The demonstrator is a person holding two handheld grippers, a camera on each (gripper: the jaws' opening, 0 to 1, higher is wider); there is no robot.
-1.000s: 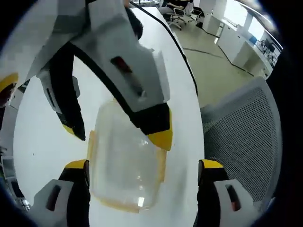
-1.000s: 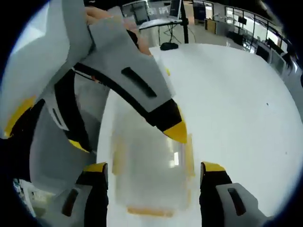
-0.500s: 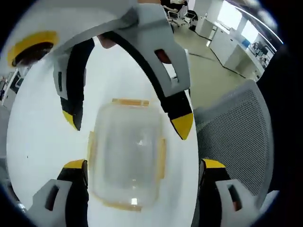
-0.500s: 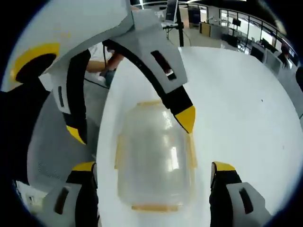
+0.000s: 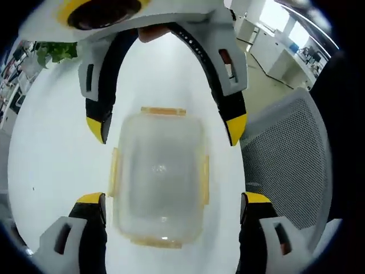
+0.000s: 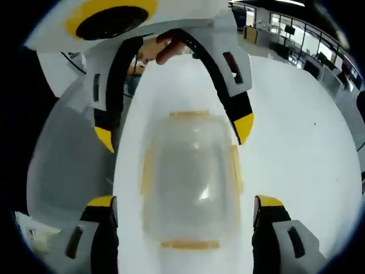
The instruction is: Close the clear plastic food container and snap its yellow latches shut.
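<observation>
Your left hand-held gripper point(image 5: 173, 208) and your right hand-held gripper point(image 6: 186, 212) now face each other squarely across the clear plastic food container point(image 5: 159, 181). A second ago the opposing tool crossed each view at a slant, one yellow tip low over the lid; now it has swung upright, and its two tips frame the far corners. Both sets of jaws stand spread wide, gripping nothing, with the container lying between them on the white surface point(image 5: 51, 148).

That shift reads as lining up, not latching: the lid appears to sit on the box already, and the yellow latches point(image 5: 202, 180) look flat along the sides, though you cannot tell from here whether any has clicked. Pressing each flap down is likely the work left.

In the left gripper view, the container sits in the centre of the frame, a latch on each long side, one at the upper edge and one at the lower. To the right, this view shows a grey mesh chair point(image 5: 288, 165) just past the surface edge, and a green plant point(image 5: 52, 52) in the upper left.

The right gripper view shows the same box point(image 6: 191, 174) from the opposite end, with fingers point(image 6: 166, 50) curled around the other tool at upper centre, and a long bare stretch of surface on its right.
</observation>
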